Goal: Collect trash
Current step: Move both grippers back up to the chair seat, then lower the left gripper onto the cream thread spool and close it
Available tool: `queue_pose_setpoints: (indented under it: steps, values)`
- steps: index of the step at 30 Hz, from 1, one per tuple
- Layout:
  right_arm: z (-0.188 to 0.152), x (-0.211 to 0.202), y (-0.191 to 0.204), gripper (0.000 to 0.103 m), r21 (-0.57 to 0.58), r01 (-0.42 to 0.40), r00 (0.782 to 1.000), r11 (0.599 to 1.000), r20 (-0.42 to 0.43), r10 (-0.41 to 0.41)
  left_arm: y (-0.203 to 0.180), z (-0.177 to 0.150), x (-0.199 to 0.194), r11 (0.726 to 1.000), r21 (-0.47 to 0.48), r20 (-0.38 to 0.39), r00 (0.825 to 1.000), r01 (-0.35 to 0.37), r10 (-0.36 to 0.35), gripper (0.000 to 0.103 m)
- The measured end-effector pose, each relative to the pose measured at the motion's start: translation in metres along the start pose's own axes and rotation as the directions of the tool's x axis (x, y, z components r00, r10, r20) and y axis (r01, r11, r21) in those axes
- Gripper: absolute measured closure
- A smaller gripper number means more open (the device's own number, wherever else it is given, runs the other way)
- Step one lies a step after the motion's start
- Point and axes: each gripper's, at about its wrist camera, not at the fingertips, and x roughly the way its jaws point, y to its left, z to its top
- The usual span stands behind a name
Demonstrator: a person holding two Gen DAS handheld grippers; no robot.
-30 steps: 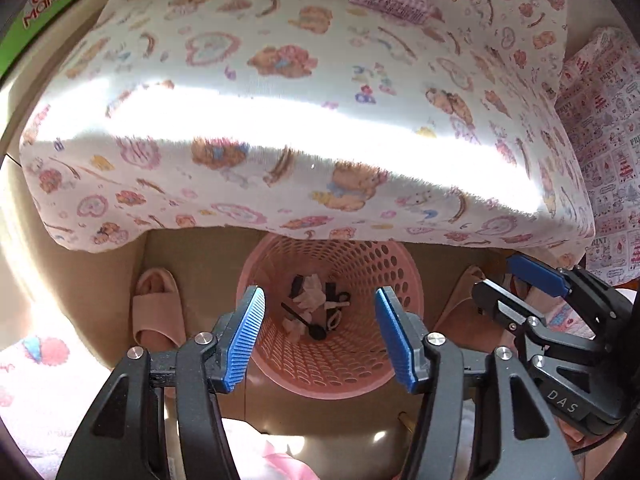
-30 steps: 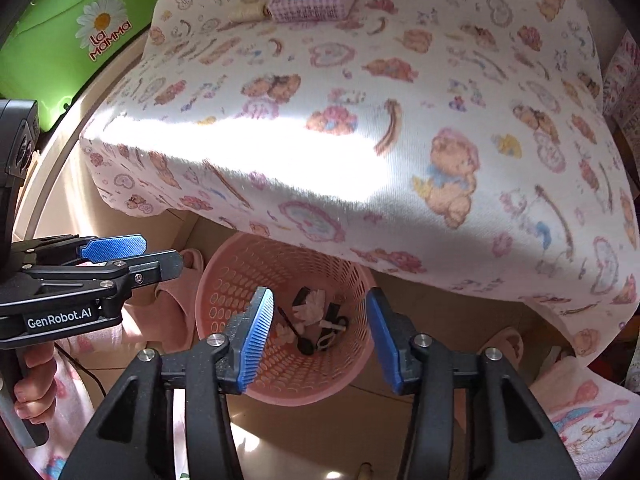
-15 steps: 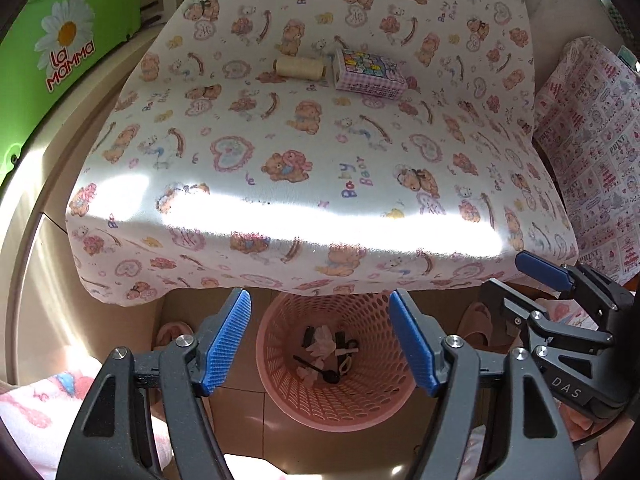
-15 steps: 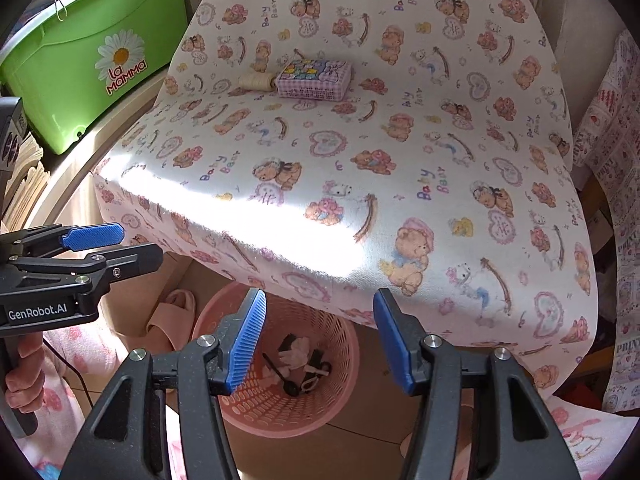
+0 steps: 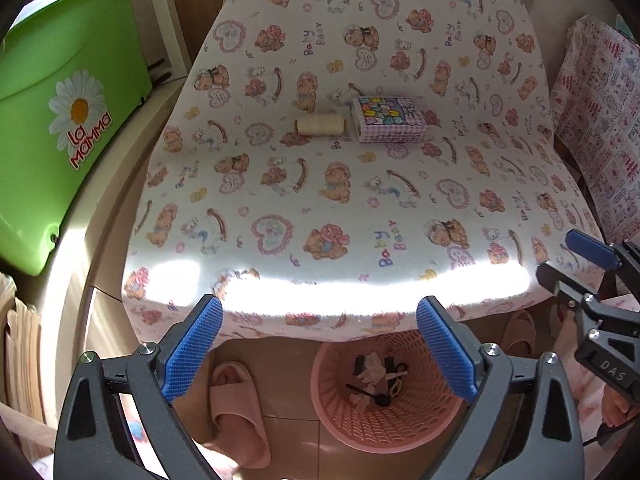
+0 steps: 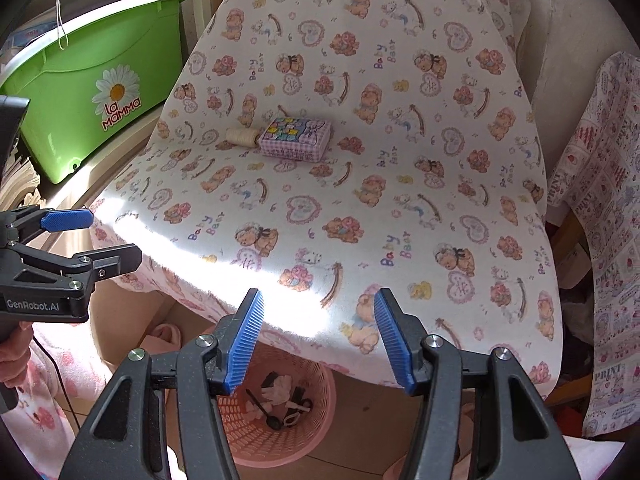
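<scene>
A pink perforated trash basket (image 5: 416, 432) (image 6: 240, 436) stands on the floor under the table's front edge, holding crumpled paper and small dark scraps (image 5: 372, 372) (image 6: 280, 392). On the bear-print tablecloth (image 5: 320, 208) (image 6: 400, 220) lie a cream thread spool (image 5: 320, 125) (image 6: 241, 137) and a pink checked box (image 5: 389, 119) (image 6: 296, 139) side by side. My left gripper (image 5: 320, 352) is open and empty above the basket. My right gripper (image 6: 320, 340) is open and empty at the table's front edge; it also shows in the left wrist view (image 5: 576, 268).
A green plastic tub marked "La Mamma" (image 5: 60, 120) (image 6: 100, 92) sits on a ledge at the left. Pink slippers (image 5: 240, 412) lie on the floor beside the basket. A chair with patterned cloth (image 5: 600, 120) (image 6: 608, 240) stands at the right.
Both grippers have risen and pulled back from over the basket, so the tabletop with spool and box now fills the views. Both jaws stay open, the left a little wider.
</scene>
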Motion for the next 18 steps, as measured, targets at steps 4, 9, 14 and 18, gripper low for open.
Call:
queue_pose_setpoints:
  steps: [4,9,14,18]
  values:
    - [0.015,0.0,-0.008,0.043,-0.004,0.021,0.999,1.0,0.03,-0.021,0.009,0.025,0.006,0.999,0.048,0.033,0.999,-0.006,0.005,0.006]
    - [0.03,0.007,-0.019,0.039,0.009,0.018,0.999,1.0,0.039,-0.018,0.015,0.049,0.013,0.993,0.083,0.109,0.991,-0.086,0.077,0.006]
    - [0.046,0.024,-0.025,0.039,0.019,0.015,0.999,1.0,0.032,-0.016,0.016,0.066,0.023,0.99,0.131,0.145,0.989,-0.059,0.04,0.006]
    - [0.06,0.042,-0.023,0.039,-0.011,0.067,0.997,0.998,0.046,-0.066,0.018,0.075,0.042,0.984,0.159,0.133,0.989,-0.085,0.064,0.006]
